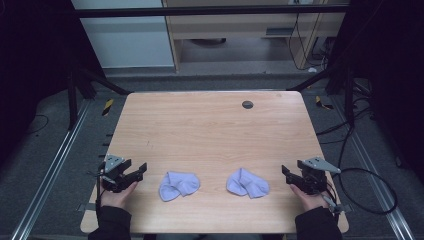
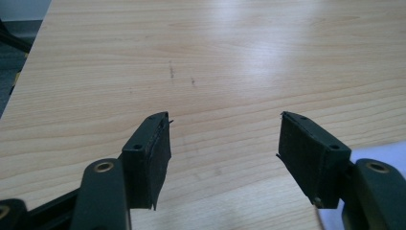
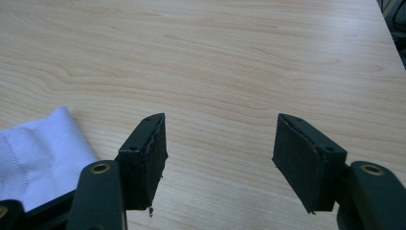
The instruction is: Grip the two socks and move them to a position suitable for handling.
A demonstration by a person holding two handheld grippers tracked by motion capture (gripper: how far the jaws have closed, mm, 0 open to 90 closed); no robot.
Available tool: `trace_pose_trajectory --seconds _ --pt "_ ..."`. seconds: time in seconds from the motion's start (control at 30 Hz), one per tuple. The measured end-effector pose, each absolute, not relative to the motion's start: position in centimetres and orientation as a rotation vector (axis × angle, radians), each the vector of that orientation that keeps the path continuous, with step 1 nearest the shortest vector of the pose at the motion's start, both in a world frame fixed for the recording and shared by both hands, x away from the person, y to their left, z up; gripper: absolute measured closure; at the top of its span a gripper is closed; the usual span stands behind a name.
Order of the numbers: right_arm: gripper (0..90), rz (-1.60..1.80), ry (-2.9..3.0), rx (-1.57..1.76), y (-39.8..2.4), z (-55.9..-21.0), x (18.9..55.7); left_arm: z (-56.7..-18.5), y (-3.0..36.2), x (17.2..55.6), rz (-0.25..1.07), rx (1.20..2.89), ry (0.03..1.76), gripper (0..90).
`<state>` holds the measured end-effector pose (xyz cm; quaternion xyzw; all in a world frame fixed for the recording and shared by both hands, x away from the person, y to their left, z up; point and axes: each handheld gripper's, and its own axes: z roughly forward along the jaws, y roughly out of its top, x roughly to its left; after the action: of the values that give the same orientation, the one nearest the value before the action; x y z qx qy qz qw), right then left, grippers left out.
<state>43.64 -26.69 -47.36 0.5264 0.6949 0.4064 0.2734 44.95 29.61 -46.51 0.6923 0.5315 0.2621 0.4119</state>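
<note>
Light wood counter (image 1: 210, 130) occupies the scene, its near edge carrying all items. Left claw (image 1: 141, 169) rests at the near-left corner, jaws spread, nothing between them. Just beside it lies the left sock (image 1: 179, 184), crumpled; the right sock (image 1: 247, 183) lies near it, apart. Right claw (image 1: 286, 171) rests at the near-right corner, jaws spread and empty

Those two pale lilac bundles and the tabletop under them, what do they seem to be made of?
The left pale lilac sock and the right pale lilac sock look like soft knitted fabric: a fine ribbed weave shows in the right gripper view. The light wooden table shows printed-looking grain with a smooth sheen, probably laminate rather than solid wood.
</note>
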Motion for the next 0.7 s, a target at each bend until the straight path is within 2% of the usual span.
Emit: trace_pose_trajectory --seconds 0.4,0.7 --pt "29.8 1.141 1.95 1.322 -24.2 -46.6 43.1 -45.6 26.1 43.9 0.595 1.781 1.249 29.4" --pt "32.6 1.119 2.025 1.24 -22.6 -46.1 42.7 -45.1 23.0 43.1 0.56 1.824 1.163 27.2"
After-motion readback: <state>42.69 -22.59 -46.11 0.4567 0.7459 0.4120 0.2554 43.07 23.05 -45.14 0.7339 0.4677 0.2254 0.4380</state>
